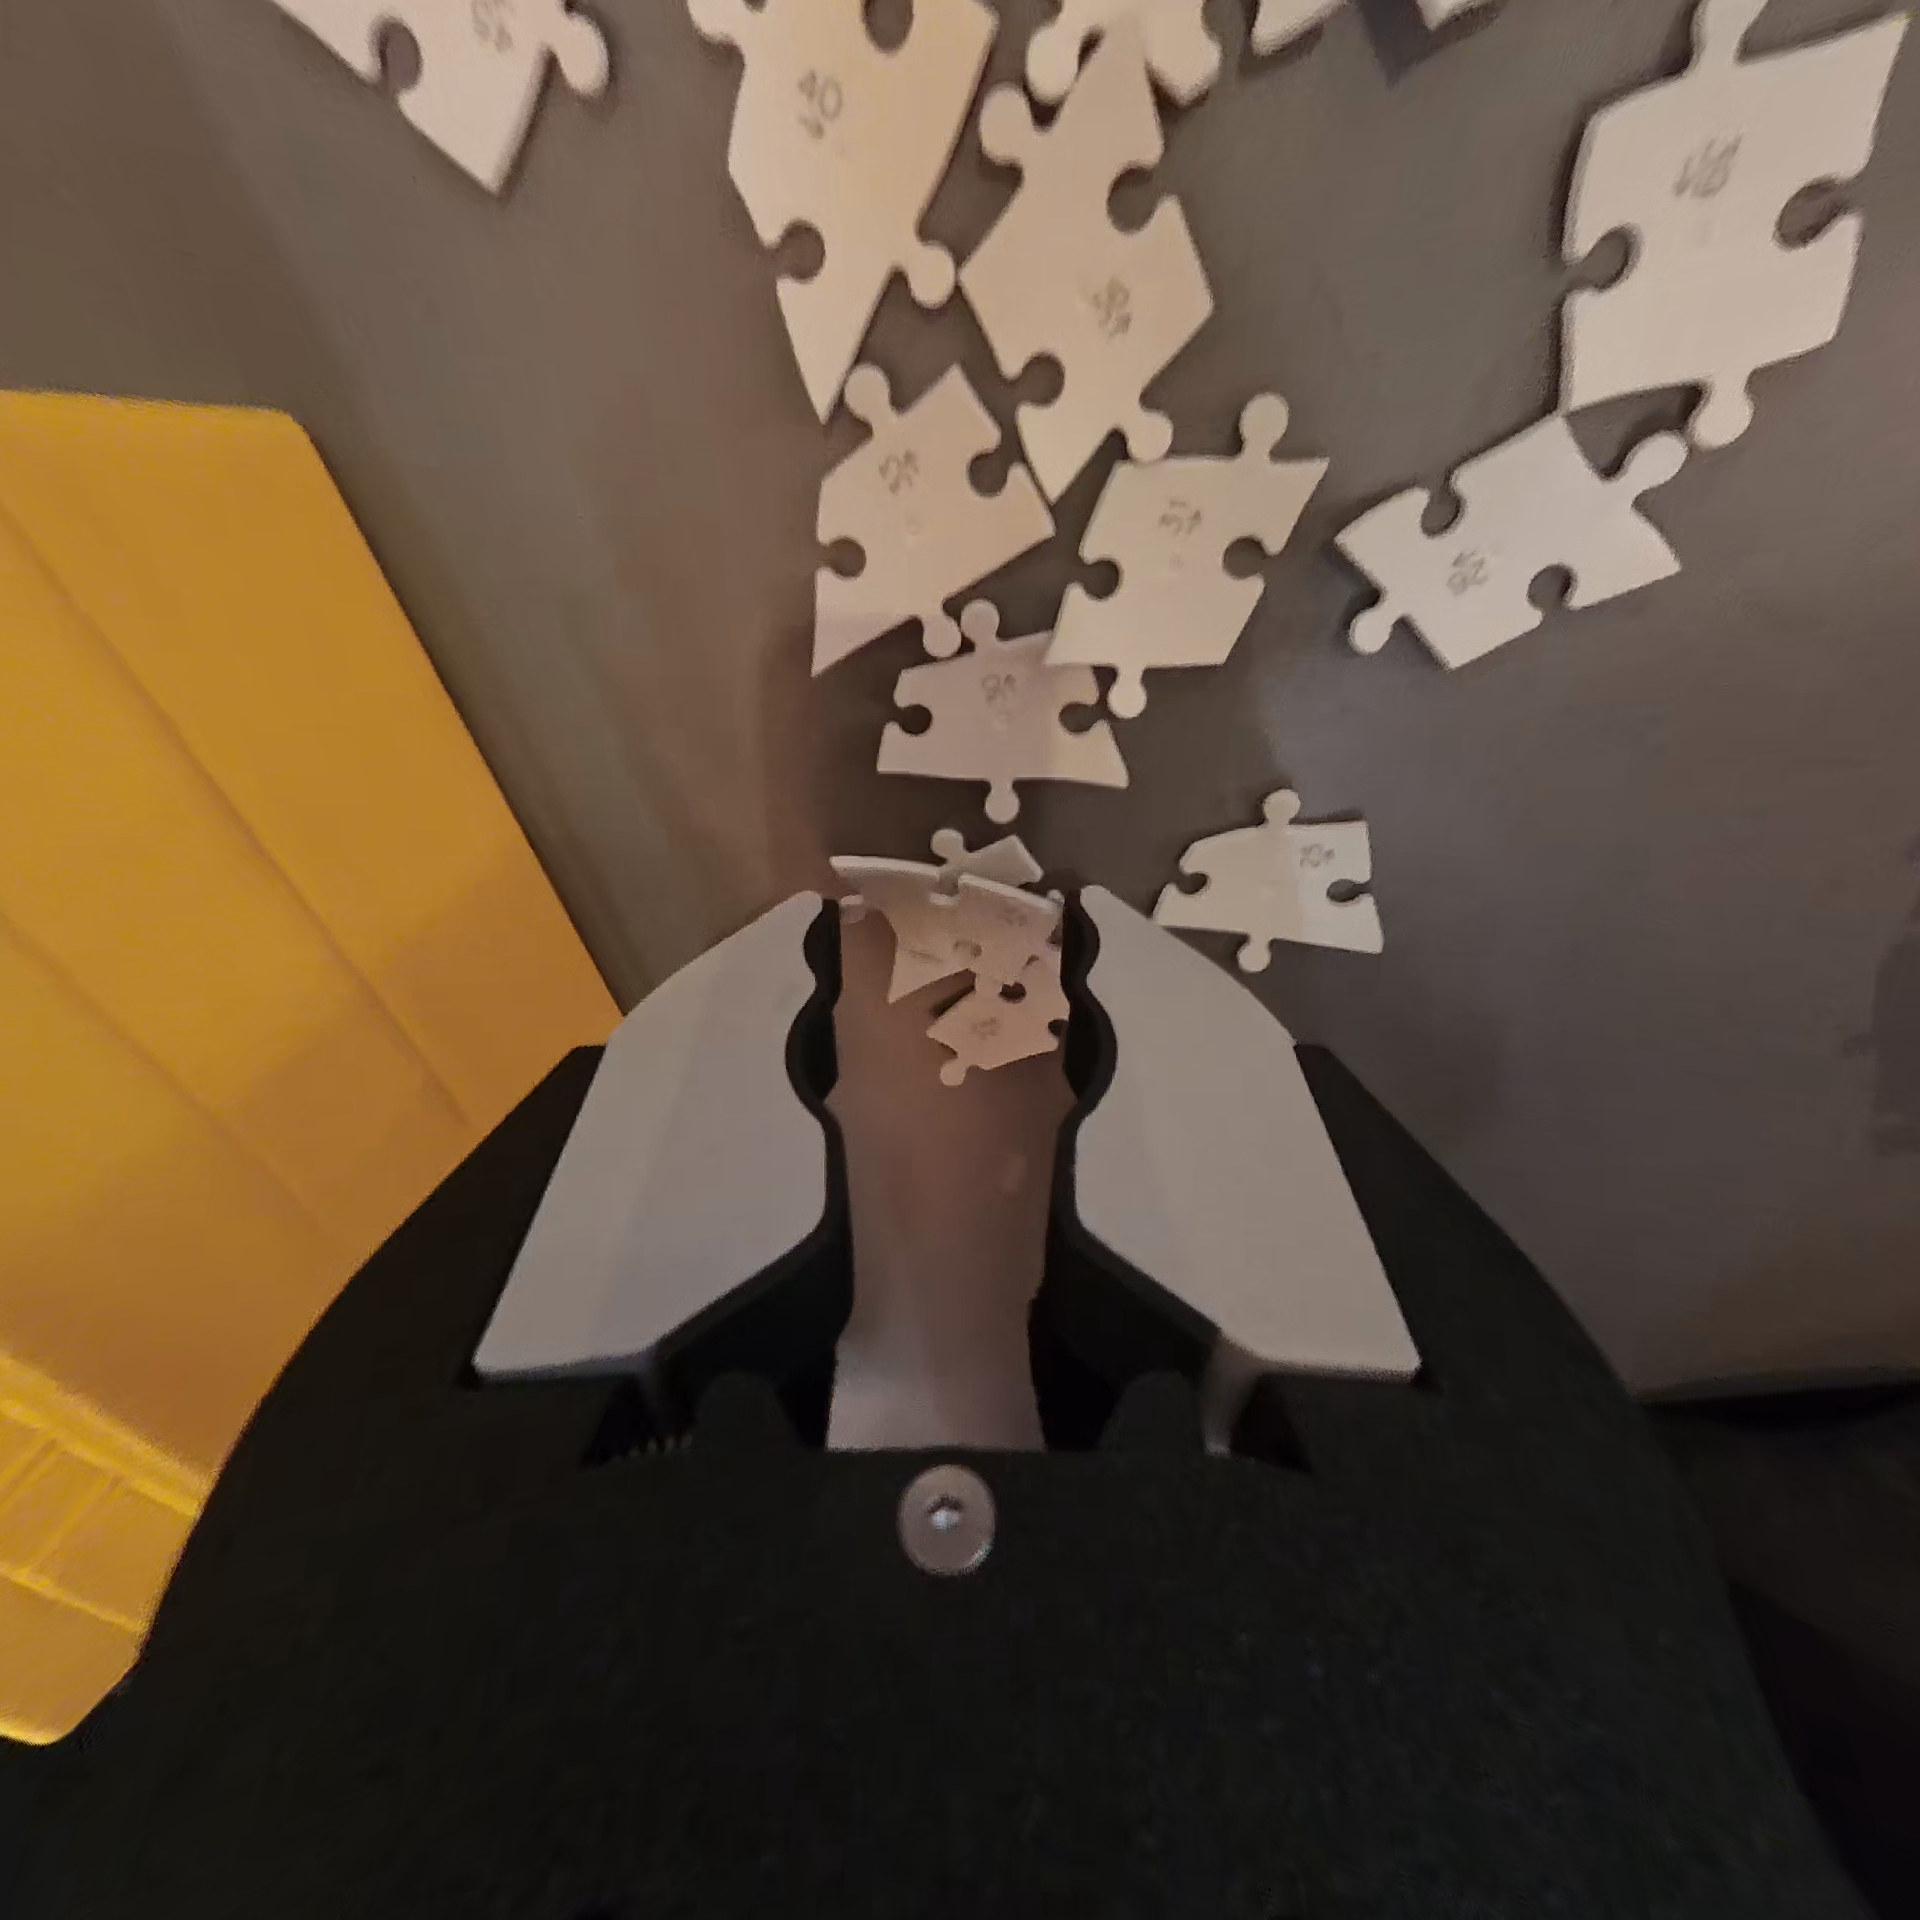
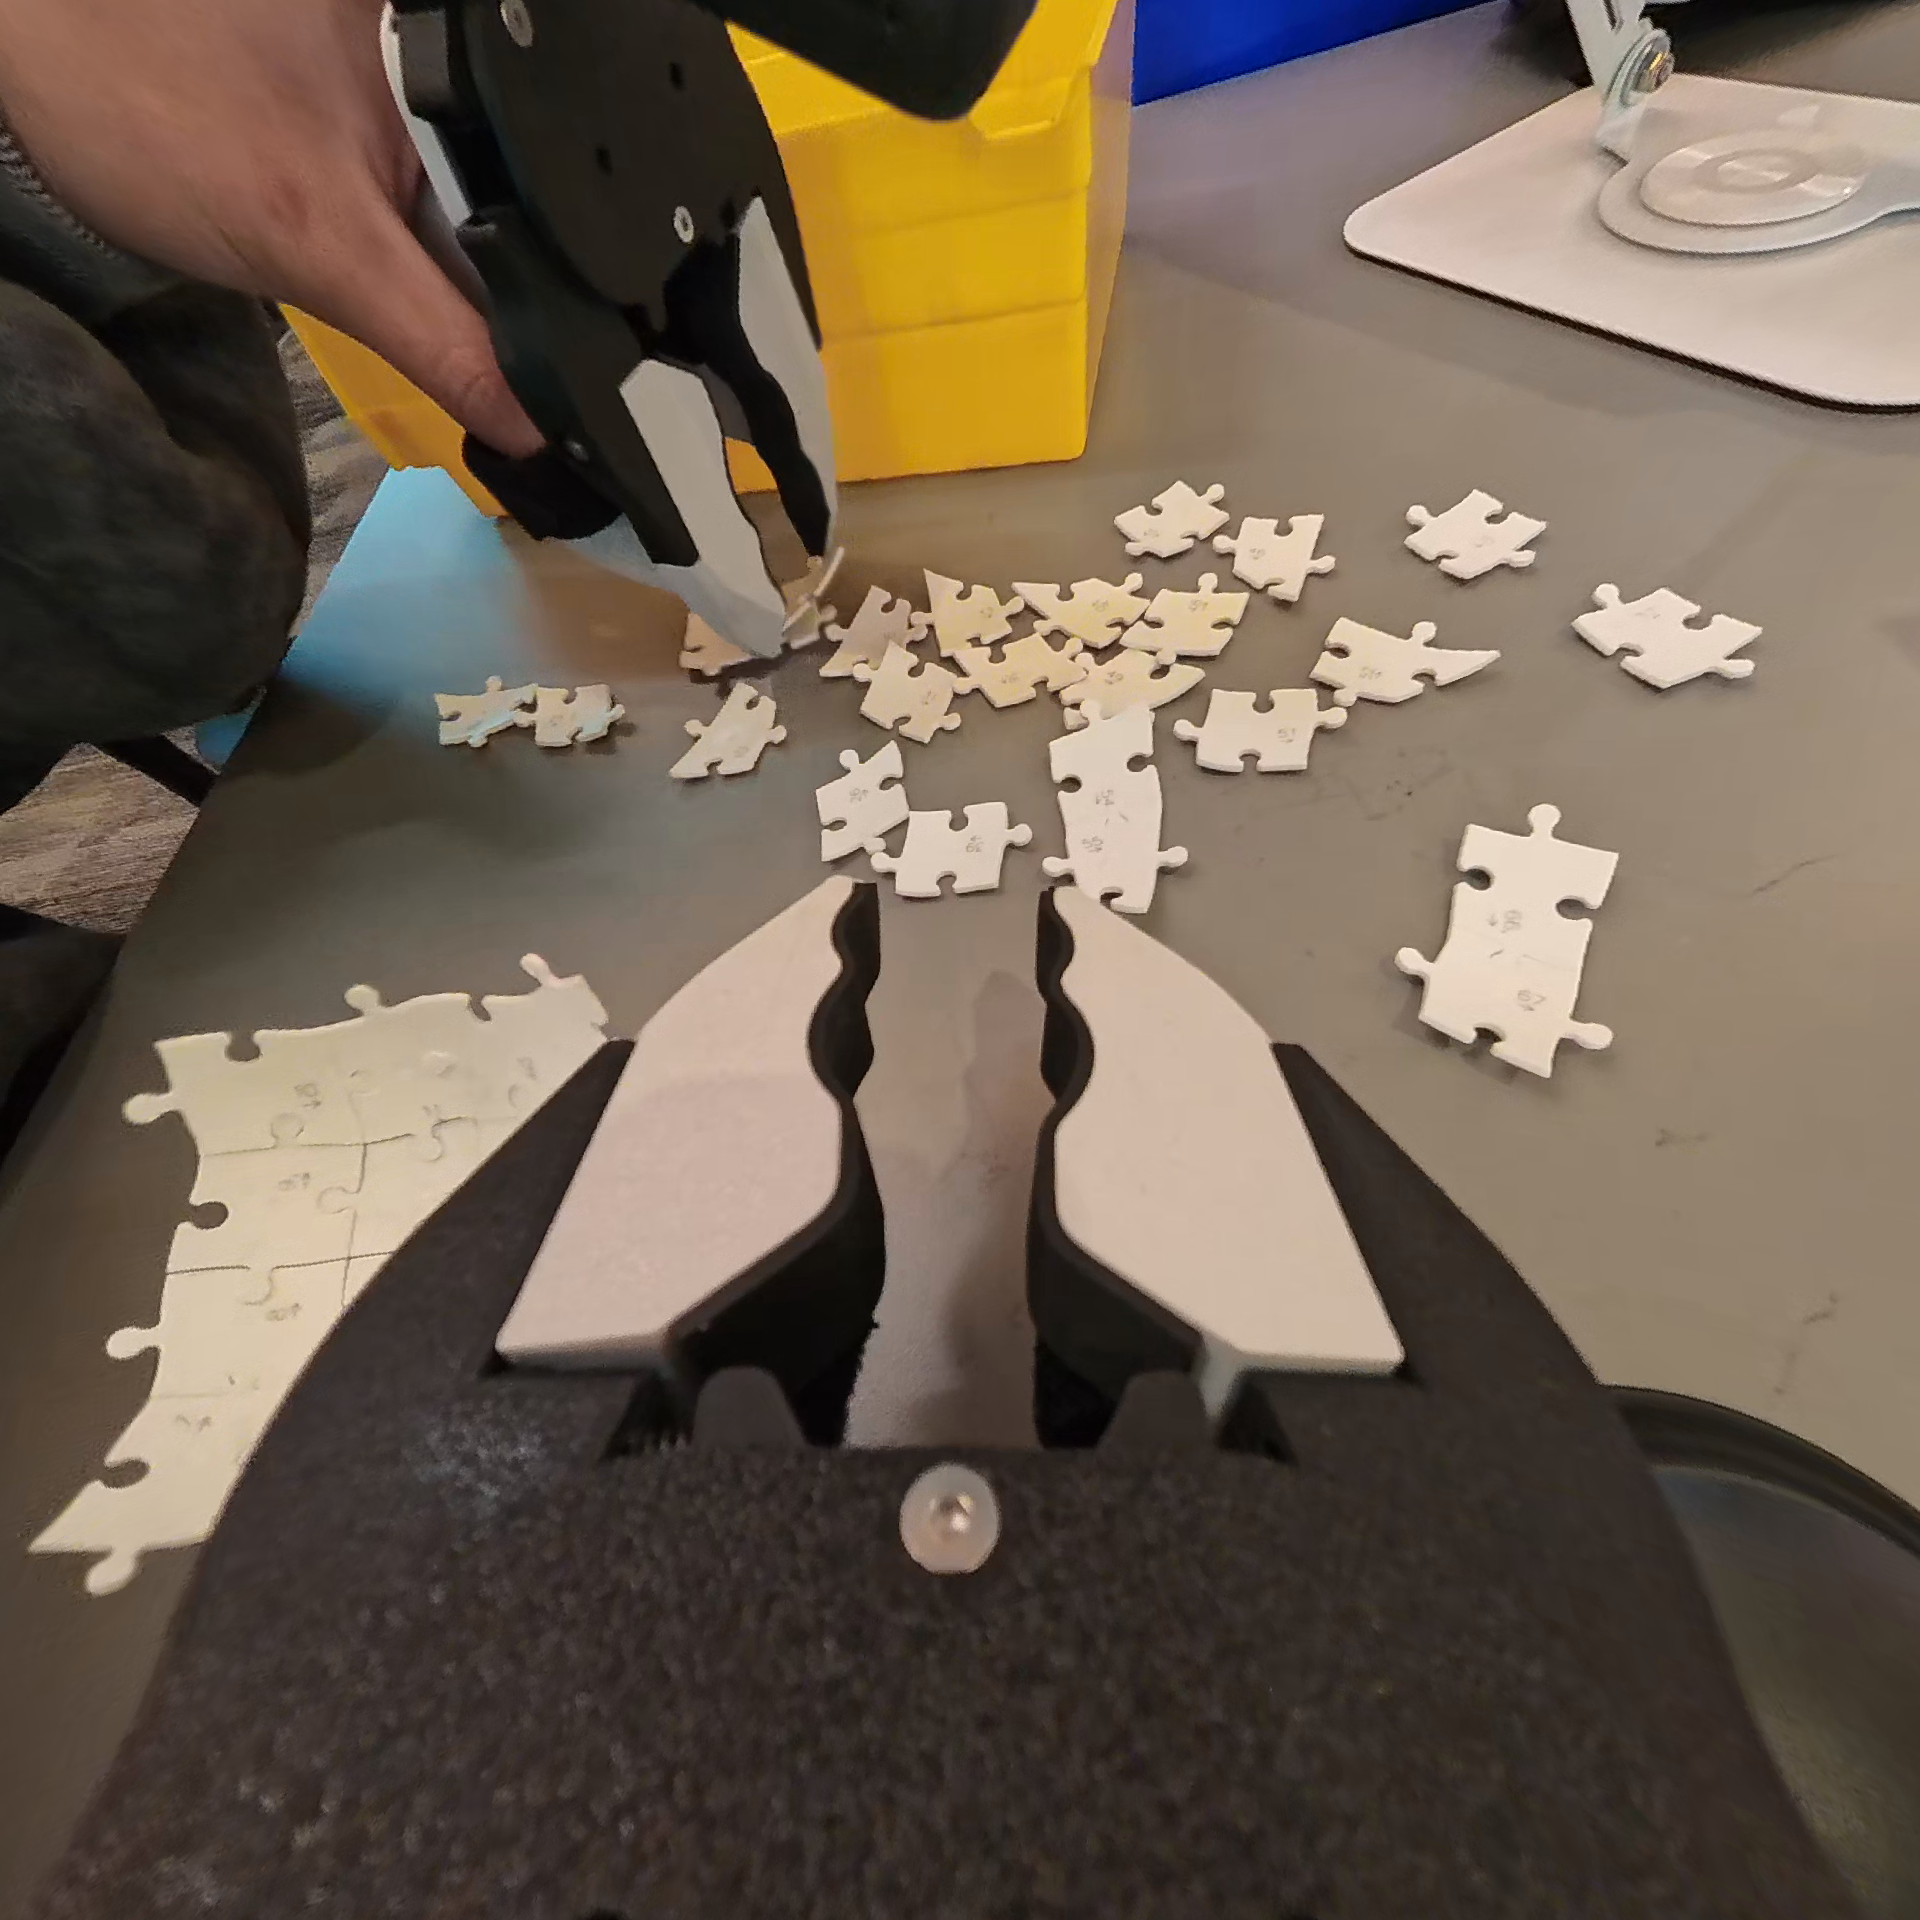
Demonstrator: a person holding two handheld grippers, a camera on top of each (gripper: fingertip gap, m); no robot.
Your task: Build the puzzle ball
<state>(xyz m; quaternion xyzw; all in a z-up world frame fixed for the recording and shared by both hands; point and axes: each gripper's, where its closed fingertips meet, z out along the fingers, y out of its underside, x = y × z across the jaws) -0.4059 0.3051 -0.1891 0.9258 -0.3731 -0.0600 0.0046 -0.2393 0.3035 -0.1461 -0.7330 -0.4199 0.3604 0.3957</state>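
The left gripper [image 2: 800, 597] points steeply down at the grey table [image 2: 1455, 1195], its tips at the near-left edge of a scatter of white puzzle pieces [image 2: 1039, 644]. In its own view a small cluster of pieces [image 1: 971, 961] sits between its fingers [image 1: 727, 1091], close to the tips and nearer the right finger. The jaws stand a modest gap apart; whether the pads actually pinch the cluster or only straddle it cannot be told, since the picture is blurred there. A hand [image 2: 260, 177] holds this gripper from the left.

The right gripper [image 2: 956, 904] hovers low over the table with its fingers released and bare table between them. Just beyond its tips lie a single piece [image 2: 951, 847] and a joined pair [image 2: 1107, 805]; a second joined pair [image 2: 1507, 940] lies off to the right, well clear of the fingers.

A joined sheet [image 2: 281, 1195] of assembled pieces rests flat on the table left of the right gripper, partly hidden behind its left finger.

A yellow bin [image 2: 956, 291] stands behind the scatter, beside the left gripper. A white base plate [image 2: 1558, 249] sits at the far right.
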